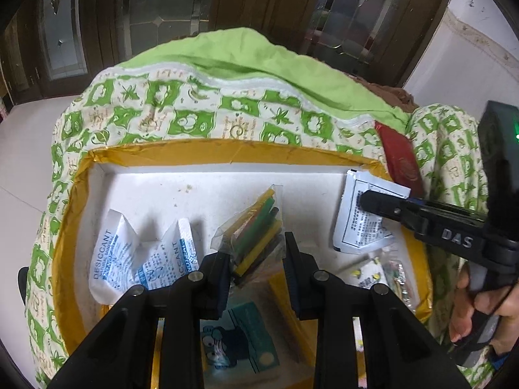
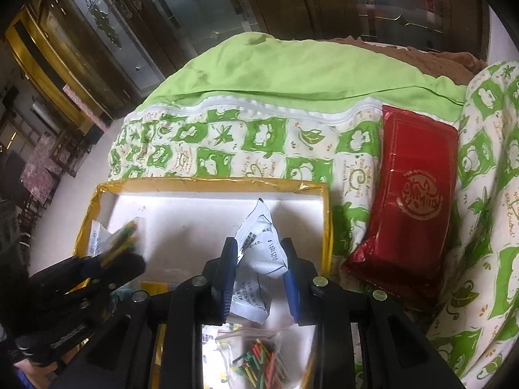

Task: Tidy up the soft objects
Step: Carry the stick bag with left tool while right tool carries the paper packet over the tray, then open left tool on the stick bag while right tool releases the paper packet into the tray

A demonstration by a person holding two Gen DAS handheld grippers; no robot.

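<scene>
1. Left wrist view: the left gripper (image 1: 256, 259) has its fingers squeezed on a clear bag of colored sticks (image 1: 256, 227), held over the yellow box (image 1: 162, 152) so it can drop inside.
2. The right gripper (image 2: 259, 275) has its fingers pinched on a white packet (image 2: 262, 243), also over the box.

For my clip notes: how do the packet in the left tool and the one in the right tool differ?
The left tool holds a clear bag of coloured sticks; the right tool holds an opaque white printed sachet. The bag looks flat and stiff; the sachet is crumpled. Both hang above the yellow-rimmed box.
</scene>
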